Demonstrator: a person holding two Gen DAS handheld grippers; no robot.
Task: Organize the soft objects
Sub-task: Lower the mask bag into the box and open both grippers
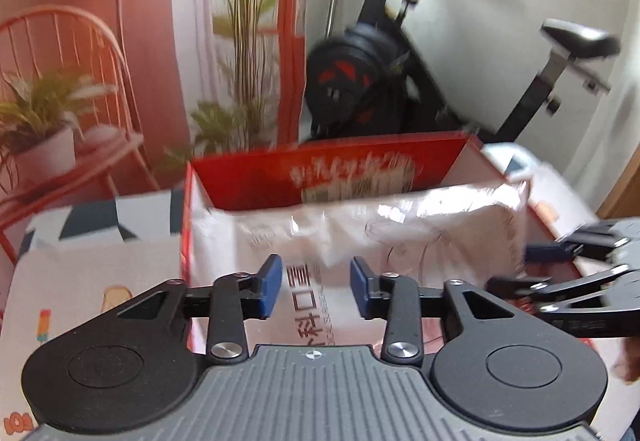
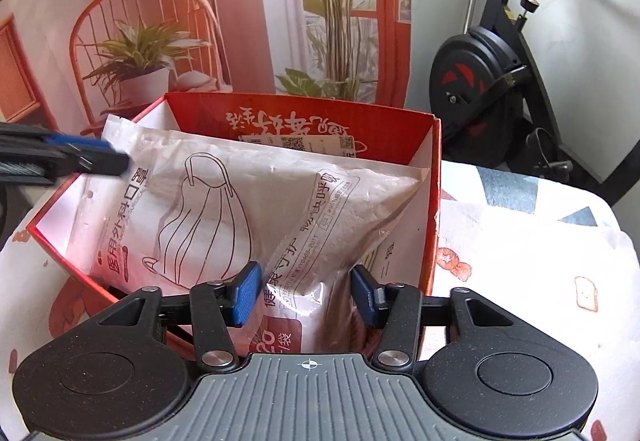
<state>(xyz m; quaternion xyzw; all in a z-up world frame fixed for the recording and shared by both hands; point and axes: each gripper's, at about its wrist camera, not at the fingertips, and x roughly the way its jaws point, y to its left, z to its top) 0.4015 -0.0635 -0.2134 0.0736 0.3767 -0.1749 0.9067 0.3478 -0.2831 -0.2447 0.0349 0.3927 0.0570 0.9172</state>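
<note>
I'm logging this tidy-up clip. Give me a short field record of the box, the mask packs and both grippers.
container: red box, open top, white inside
contents: mask packs in white bags, leaning inside, tops above the rim
left gripper: jaws apart, over a pack's edge, pads not pressing
right gripper: jaws apart, a pack's lower end between them, no clear grip
surface: patterned cloth
background: exercise bike

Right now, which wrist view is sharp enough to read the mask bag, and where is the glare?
Left wrist view: motion-blurred, with glare on the bag and smeared print on the red box. Right wrist view: sharp, bag drawing and print legible, even light; fisheye bends the box edges.
</note>
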